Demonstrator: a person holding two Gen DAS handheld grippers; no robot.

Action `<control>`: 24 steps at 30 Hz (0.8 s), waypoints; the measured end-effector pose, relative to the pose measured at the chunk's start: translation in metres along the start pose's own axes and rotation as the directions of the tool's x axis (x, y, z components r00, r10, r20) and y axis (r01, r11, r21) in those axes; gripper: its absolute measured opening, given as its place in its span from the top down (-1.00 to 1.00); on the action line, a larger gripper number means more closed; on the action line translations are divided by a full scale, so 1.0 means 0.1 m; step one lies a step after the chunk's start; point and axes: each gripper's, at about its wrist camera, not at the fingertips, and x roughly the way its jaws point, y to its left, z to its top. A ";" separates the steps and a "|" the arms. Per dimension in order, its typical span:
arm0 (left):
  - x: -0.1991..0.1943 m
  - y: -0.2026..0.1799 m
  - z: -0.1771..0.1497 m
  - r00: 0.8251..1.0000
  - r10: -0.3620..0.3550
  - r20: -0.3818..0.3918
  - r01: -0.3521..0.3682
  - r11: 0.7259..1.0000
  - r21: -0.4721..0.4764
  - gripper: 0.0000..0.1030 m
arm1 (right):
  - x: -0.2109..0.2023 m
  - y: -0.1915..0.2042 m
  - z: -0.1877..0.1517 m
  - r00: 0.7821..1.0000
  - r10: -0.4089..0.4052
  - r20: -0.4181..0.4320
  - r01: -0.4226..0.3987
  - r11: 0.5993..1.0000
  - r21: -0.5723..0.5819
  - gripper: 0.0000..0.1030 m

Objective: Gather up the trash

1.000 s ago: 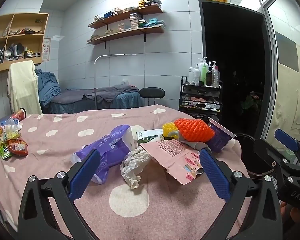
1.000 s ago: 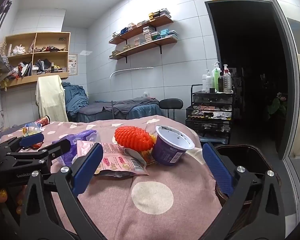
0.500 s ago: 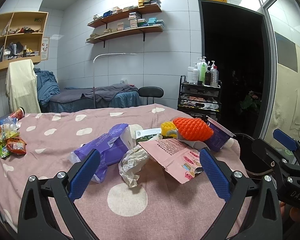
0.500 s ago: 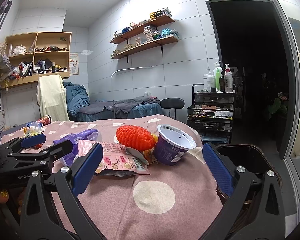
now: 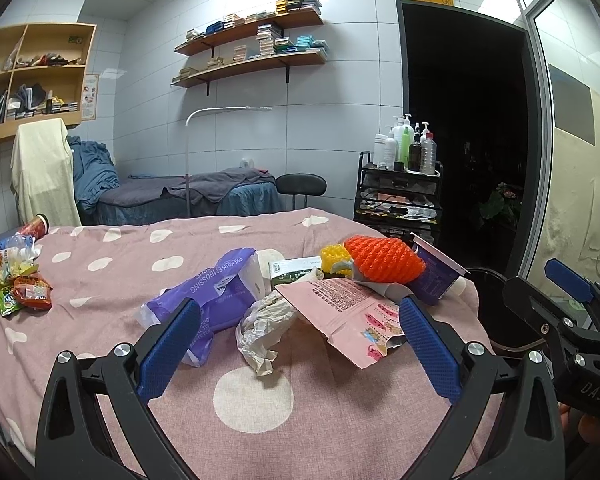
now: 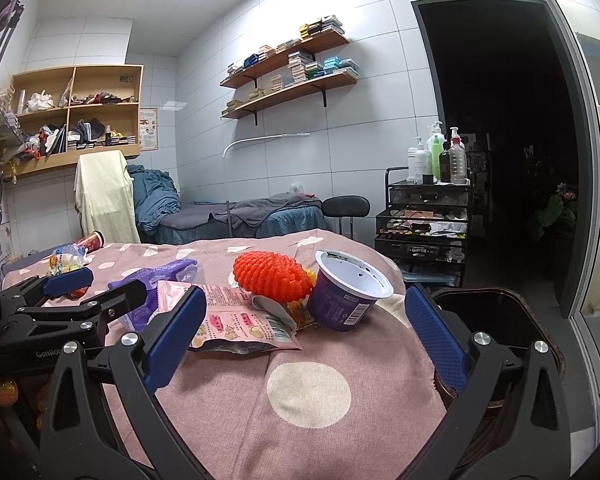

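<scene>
Trash lies heaped on the pink dotted bedspread (image 5: 260, 420): a purple tissue pack (image 5: 212, 296), crumpled white paper (image 5: 262, 328), a pink snack wrapper (image 5: 344, 312) (image 6: 236, 322), an orange foam net (image 5: 384, 260) (image 6: 270, 276) and a tipped purple cup (image 6: 346, 296) (image 5: 436, 276). My left gripper (image 5: 296, 344) stands open just short of the crumpled paper, holding nothing. My right gripper (image 6: 300, 340) is open too, with the wrapper and cup beyond its fingers. A dark bin (image 6: 496, 320) (image 5: 500, 312) stands at the bed's right edge.
More wrappers (image 5: 16, 288) and a red cup (image 5: 36, 226) lie at the bed's far left. Behind are a massage bed (image 5: 188, 196), a black stool (image 5: 300, 184) and a black cart with bottles (image 5: 400, 184). A glass partition (image 6: 596, 160) runs along the right.
Both views have shifted slightly; the trash heap sits a touch nearer in each. Both grippers stay open and empty.
</scene>
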 end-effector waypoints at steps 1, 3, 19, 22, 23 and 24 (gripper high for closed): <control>0.00 0.00 0.00 1.000 0.000 0.001 0.000 1.000 0.001 -0.90 | 0.00 0.00 0.00 1.000 0.001 0.000 -0.001 1.000 0.000 -0.91; 0.00 0.00 0.00 1.000 0.000 -0.001 0.000 1.000 0.002 -0.90 | 0.00 0.00 0.00 1.000 0.003 -0.002 -0.003 1.000 0.001 -0.91; 0.01 0.00 -0.01 1.000 -0.003 -0.013 0.003 1.000 -0.002 -0.90 | 0.01 0.00 -0.02 1.000 0.011 -0.010 -0.011 1.000 0.008 -0.91; 0.02 0.02 -0.02 1.000 -0.004 -0.014 0.004 1.000 -0.003 -0.90 | 0.01 0.00 -0.02 1.000 0.011 -0.011 -0.011 1.000 0.008 -0.91; 0.02 0.02 -0.02 1.000 -0.005 -0.014 0.004 1.000 -0.003 -0.90 | 0.01 0.00 -0.02 1.000 0.012 -0.013 -0.012 1.000 0.008 -0.91; 0.02 0.02 -0.02 1.000 -0.005 -0.015 0.005 1.000 -0.004 -0.90 | 0.02 0.00 -0.02 1.000 0.013 -0.015 -0.013 1.000 0.008 -0.91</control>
